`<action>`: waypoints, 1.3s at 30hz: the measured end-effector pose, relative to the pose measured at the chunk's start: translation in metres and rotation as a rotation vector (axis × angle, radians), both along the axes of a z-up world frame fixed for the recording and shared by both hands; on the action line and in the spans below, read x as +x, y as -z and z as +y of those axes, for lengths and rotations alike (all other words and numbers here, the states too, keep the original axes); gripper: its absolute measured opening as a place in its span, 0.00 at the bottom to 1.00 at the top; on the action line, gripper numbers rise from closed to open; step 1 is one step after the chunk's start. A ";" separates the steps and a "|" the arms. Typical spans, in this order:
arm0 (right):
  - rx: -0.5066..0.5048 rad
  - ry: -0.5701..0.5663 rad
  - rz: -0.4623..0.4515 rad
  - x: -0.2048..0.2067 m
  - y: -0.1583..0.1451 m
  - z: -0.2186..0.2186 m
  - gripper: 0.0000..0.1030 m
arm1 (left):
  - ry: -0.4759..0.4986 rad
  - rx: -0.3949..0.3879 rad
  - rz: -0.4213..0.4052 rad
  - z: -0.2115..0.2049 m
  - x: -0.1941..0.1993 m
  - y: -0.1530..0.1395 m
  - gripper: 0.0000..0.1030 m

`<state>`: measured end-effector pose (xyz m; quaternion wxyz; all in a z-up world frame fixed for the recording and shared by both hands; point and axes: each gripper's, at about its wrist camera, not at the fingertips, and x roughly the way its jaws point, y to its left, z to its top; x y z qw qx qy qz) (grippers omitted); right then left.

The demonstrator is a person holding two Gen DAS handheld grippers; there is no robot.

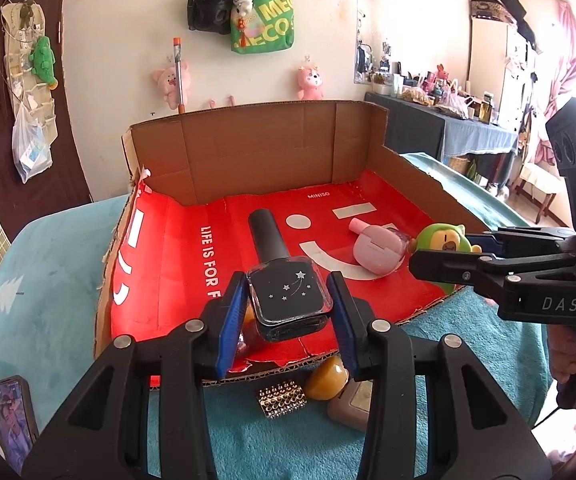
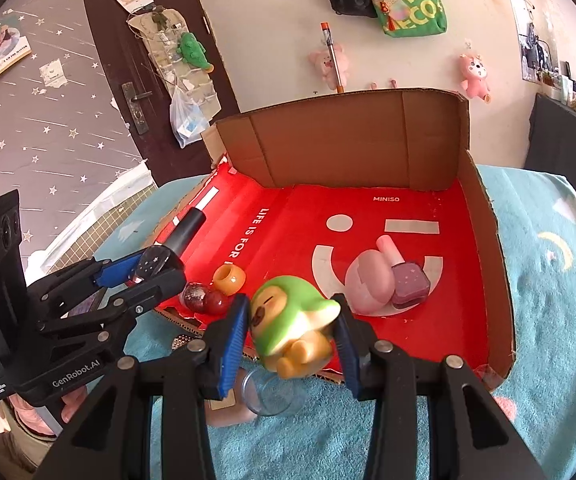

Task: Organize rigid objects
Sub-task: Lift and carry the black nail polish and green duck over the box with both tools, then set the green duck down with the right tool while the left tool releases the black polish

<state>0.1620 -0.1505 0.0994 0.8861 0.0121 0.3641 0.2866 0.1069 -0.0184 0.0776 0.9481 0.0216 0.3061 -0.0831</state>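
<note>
Two views. Left wrist: left gripper (image 1: 290, 300) clamps the black nail polish bottle (image 1: 284, 288) over the cardboard tray's (image 1: 248, 148) torn near edge; pink case (image 1: 376, 250) lies beyond. Right wrist: right gripper (image 2: 290, 326) grips the green figurine (image 2: 292, 324) above that edge, beads (image 2: 216, 294) left, open red floor behind.

The black nail polish bottle (image 1: 288, 300), low in the left wrist view, is glossy glass with a matt cap. The left tool (image 1: 288, 320) gripping it is matt black plastic with smooth blue pads (image 1: 232, 320) and shiny metal rivets. The box (image 1: 248, 152) has dull, raw brown cardboard walls with torn edges and a smooth red printed floor. The green figure (image 2: 288, 320), centre of the right wrist view, looks like smooth, slightly shiny vinyl. Further right, the pink polish bottle (image 2: 408, 280) is glossy. A fuzzy teal blanket (image 2: 548, 280) lies beneath everything.
</note>
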 end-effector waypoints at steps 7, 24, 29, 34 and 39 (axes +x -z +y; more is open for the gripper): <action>-0.024 0.012 0.011 0.013 0.005 0.001 0.43 | 0.017 -0.018 0.057 0.000 0.018 0.008 0.37; -0.045 0.037 0.098 0.043 0.029 0.009 0.43 | 0.042 -0.041 0.171 -0.001 0.048 0.033 0.37; -0.057 0.032 0.122 0.049 0.036 0.013 0.43 | 0.047 -0.037 0.212 -0.002 0.056 0.042 0.37; -0.057 0.011 0.159 0.053 0.044 0.019 0.43 | 0.067 -0.057 0.236 -0.002 0.060 0.046 0.37; -0.063 -0.003 0.186 0.056 0.052 0.024 0.43 | 0.092 -0.071 0.257 -0.004 0.065 0.049 0.37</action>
